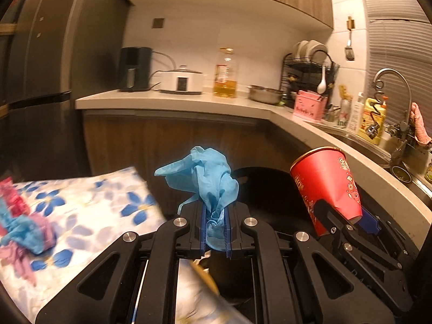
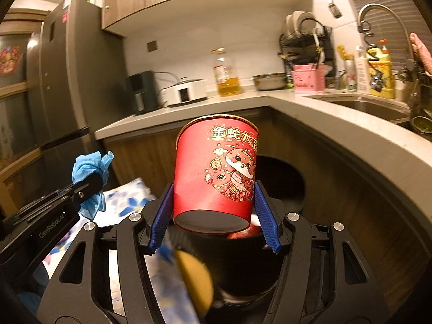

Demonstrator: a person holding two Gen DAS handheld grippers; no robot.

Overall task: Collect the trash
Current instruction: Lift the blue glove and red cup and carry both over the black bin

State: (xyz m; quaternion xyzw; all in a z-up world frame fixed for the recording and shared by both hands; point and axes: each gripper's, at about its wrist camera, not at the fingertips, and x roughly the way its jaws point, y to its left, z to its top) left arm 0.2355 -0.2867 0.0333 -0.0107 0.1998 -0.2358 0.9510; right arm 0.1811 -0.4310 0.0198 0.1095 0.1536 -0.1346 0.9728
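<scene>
My left gripper [image 1: 215,213] is shut on a crumpled blue glove [image 1: 205,178], which sticks up from between the blue pads. It also shows in the right wrist view [image 2: 90,170] at the left. My right gripper [image 2: 213,210] is shut on a red paper cup [image 2: 214,172] with a gold cartoon print, held upright by its lower part above a black trash bin [image 2: 283,178]. The cup also shows in the left wrist view [image 1: 328,186] at the right, tilted. Red scraps lie inside the bin under the cup.
A table with a blue flowered cloth [image 1: 89,210] lies at the left, with blue and pink crumpled scraps [image 1: 24,232] on it. A curved counter [image 2: 364,145] with a sink [image 2: 359,108] wraps the right side. An oil bottle [image 1: 225,75], cooker and dish rack stand behind.
</scene>
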